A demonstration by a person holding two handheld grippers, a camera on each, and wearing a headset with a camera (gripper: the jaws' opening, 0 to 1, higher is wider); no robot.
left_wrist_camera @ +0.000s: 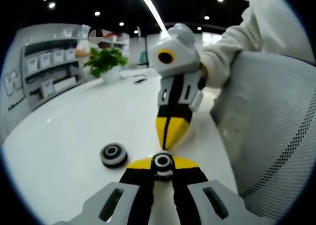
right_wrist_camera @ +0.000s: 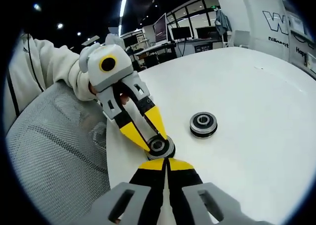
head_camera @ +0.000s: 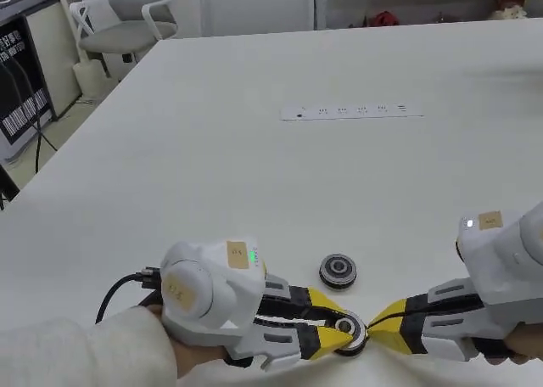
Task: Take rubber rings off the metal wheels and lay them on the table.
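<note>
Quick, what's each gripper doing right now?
Left gripper: shut on the metal wheel.
Right gripper: jaws shut, tips at that wheel.

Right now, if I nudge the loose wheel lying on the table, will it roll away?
The loose wheel lies flat on its face, so it will probably slide rather than roll. The table looks smooth, so a push may send it skating. Its metal core suggests weight for its size.

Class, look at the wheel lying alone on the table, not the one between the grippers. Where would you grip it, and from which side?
Probably from above, jaws across the outer rim of the loose wheel. It lies flat on the table, hub up, its round edge exposed. The left gripper holds the other wheel.
</note>
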